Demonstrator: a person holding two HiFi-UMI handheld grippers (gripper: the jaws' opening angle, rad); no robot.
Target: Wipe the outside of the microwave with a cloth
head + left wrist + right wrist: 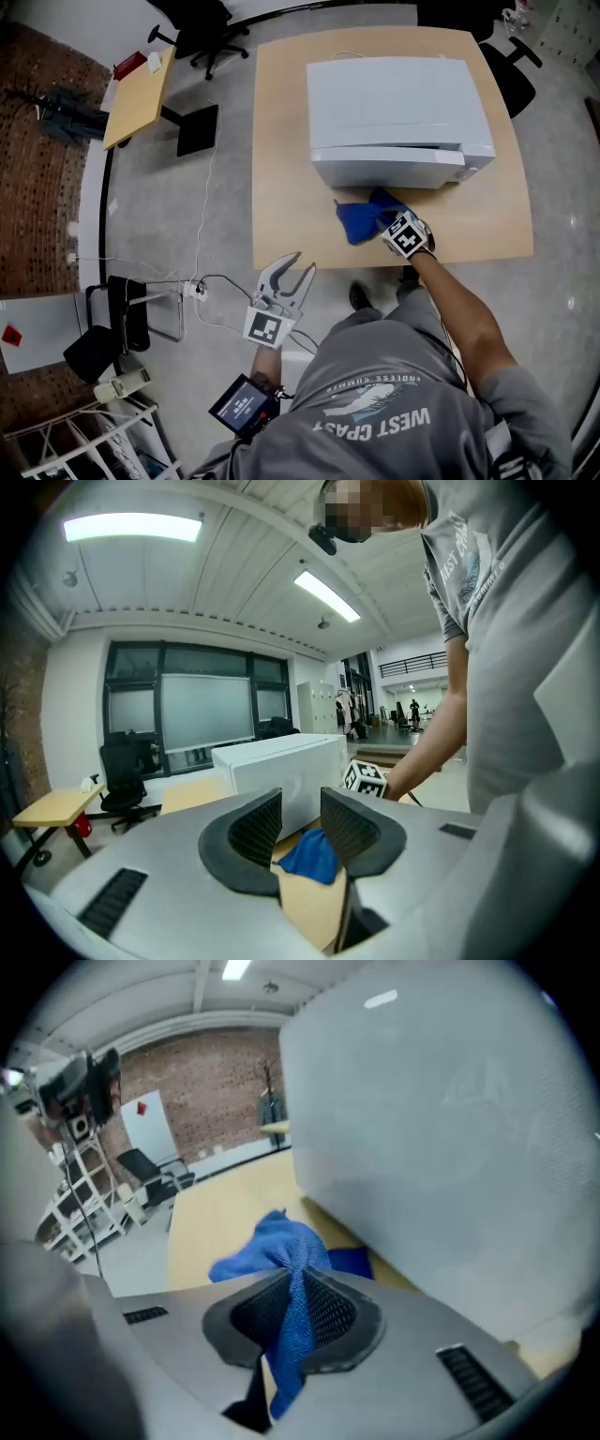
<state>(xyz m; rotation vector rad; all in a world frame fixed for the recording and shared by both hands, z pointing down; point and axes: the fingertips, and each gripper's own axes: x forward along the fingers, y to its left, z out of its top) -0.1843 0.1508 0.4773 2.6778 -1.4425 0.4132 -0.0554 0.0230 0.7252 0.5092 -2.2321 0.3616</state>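
The white microwave (398, 117) stands on the wooden table (281, 187), its near face toward me. A blue cloth (361, 217) lies bunched on the table just in front of that face. My right gripper (386, 225) is at the cloth's right end. In the right gripper view, my right gripper (298, 1302) is shut on a fold of the cloth (281, 1246), with the microwave (450, 1129) close on the right. My left gripper (305, 262) hangs off the table's near edge, open and with nothing in it. Its own view shows the jaws apart, and past them the cloth (309, 857) and the microwave (281, 766).
A small wooden table (136, 94) and a black office chair (202, 33) stand on the grey floor at the far left. A cable and power strip (195, 289) lie on the floor by a dark chair (112, 323). A white rack (84, 450) is at lower left.
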